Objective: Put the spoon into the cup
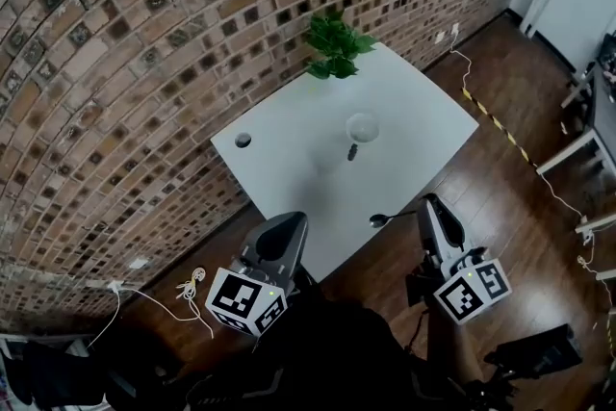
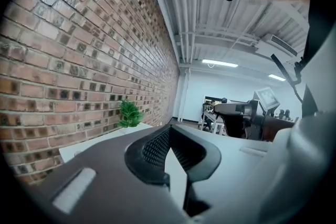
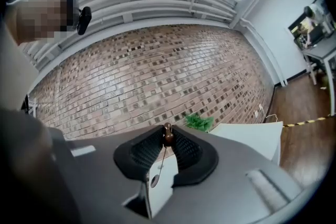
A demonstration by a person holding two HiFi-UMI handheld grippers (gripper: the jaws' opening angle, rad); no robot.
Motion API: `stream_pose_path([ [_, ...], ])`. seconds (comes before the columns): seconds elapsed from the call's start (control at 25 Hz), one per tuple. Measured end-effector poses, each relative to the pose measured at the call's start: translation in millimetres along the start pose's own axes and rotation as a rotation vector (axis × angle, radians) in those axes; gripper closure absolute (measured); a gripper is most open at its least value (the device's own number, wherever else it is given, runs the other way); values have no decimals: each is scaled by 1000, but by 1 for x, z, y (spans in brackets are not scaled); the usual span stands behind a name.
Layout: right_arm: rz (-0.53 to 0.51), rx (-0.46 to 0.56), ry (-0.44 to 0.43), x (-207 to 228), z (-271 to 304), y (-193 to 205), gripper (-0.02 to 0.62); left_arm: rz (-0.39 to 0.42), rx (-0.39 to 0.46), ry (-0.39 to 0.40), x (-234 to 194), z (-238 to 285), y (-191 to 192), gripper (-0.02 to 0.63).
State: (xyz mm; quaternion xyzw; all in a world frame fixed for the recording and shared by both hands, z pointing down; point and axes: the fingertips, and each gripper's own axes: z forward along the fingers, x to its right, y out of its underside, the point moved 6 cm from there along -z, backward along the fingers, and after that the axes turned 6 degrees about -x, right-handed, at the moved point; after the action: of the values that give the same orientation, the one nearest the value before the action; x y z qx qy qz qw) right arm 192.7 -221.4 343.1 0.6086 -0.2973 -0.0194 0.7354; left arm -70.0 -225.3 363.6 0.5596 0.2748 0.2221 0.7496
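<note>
**A:** From the right gripper (image 1: 426,204), where is the cup (image 1: 362,125)?

**B:** On the white table (image 1: 289,164), ahead and slightly to its left, well apart. The left gripper (image 1: 287,224), closed on nothing, looks farther away.

**A:** And the spoon (image 1: 380,219)?

**B:** The right jaws pinch its dark handle end. It lies crosswise, bowl leftward. Only the head view shows the cup, and only the right gripper view shows the pinch.

Wall: red-brown brick wall (image 1: 115,63), running the room's length.
Floor: dark wood floor (image 1: 520,207).
Furniture: white counter (image 1: 404,130) against the brick, leafy plant (image 1: 337,43) at its far edge.
Light: ceiling strip lights (image 2: 219,63).
</note>
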Motion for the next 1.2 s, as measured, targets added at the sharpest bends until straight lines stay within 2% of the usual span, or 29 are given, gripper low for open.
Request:
stream_pose_path([
  [0.28,-29,-10,61,-12,50,0,537,9,-6,86,-50,22,-18,612],
  [0.44,-32,0,104,-14,70,3,537,-21,11,111,-71,33,-21,612],
  [0.6,-21,-1,129,-5,88,0,537,-4,14,132,-82,50,-20,612],
  [0.84,-13,-7,107,27,108,-15,537,14,-51,75,-90,80,-6,612],
  [1.04,-5,2,66,55,129,-31,537,-13,-38,5,-94,97,-21,612],
  [1.2,1,-8,45,84,150,-31,537,-26,-48,-55,-102,122,-12,612],
])
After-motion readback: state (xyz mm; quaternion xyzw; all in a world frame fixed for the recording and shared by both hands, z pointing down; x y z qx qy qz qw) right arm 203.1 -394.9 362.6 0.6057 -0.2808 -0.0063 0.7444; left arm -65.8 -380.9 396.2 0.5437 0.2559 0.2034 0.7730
